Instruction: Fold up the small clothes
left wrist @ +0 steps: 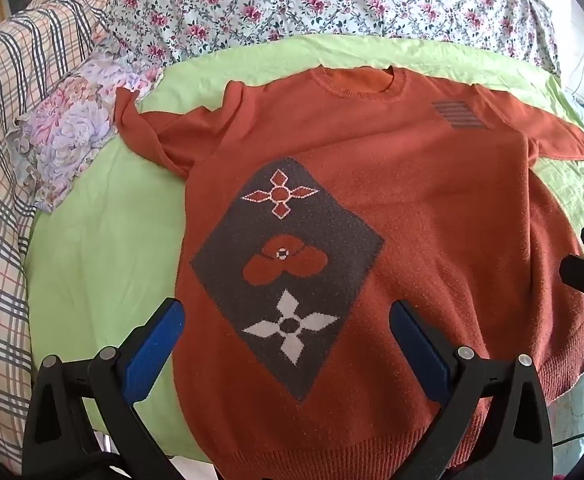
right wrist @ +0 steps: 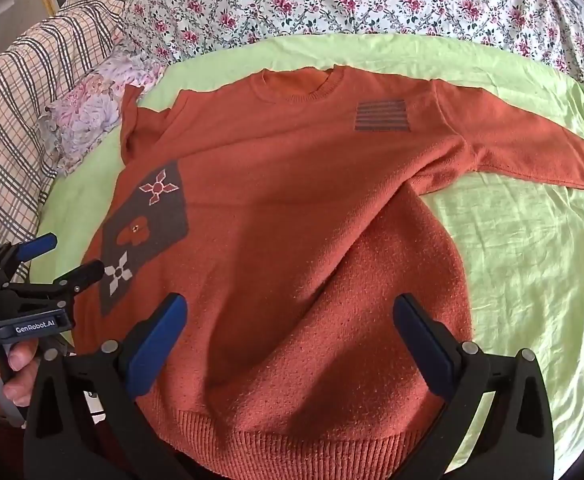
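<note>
Plainly, surface: a light green sheet (right wrist: 511,248) is covering the bed, wrinkling on the right side.
Surroundings: a floral quilt (left wrist: 292,4) is bunching along the far edge, a plaid blanket (left wrist: 0,160) is lying at the left, and a pastel flowered cloth (left wrist: 68,136) is resting between them.
Sweater: the orange sweater (right wrist: 292,208) is lying face up on the sheet, collar at the far side, ribbed hem at the near edge, sleeves spreading outward.
Left tongs: the left tongs (left wrist: 288,320) are standing wide apart, hovering over the grey diamond patch (left wrist: 288,264), gripping nothing.
Right tongs: the right tongs (right wrist: 290,316) are gaping wide too, hanging above the sweater's lower right part.
Hand: a hand (right wrist: 8,372) is holding the left tool's handle.
</note>
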Demonstrator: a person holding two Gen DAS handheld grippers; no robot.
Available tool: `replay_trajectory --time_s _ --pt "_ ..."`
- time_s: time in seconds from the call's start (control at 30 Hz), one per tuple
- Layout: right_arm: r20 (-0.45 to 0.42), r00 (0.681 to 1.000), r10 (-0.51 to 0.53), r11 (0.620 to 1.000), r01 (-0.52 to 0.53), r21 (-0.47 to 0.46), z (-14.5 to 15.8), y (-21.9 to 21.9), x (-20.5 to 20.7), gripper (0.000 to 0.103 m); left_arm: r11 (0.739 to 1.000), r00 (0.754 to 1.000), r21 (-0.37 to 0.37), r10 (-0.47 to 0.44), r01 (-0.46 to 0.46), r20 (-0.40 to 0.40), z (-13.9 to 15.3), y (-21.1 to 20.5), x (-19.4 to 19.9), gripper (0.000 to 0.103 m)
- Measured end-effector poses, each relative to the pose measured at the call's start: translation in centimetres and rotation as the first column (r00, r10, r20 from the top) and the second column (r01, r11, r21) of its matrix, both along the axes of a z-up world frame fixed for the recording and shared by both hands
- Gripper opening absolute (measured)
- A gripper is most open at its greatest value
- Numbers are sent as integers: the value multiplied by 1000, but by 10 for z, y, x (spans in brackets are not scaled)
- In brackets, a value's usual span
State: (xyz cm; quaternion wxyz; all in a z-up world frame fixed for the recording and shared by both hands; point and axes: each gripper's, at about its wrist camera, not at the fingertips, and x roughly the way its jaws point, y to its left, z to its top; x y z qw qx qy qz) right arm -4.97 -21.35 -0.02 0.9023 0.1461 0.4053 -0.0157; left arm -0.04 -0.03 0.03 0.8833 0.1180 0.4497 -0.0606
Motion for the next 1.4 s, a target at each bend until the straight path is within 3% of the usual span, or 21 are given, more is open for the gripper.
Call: replay_trajectory --time_s 1.4 --pt "41 999 11 1000 -12 27 15 -3 0 103 1000 1000 -5 -11 11 14 9 -5 3 102"
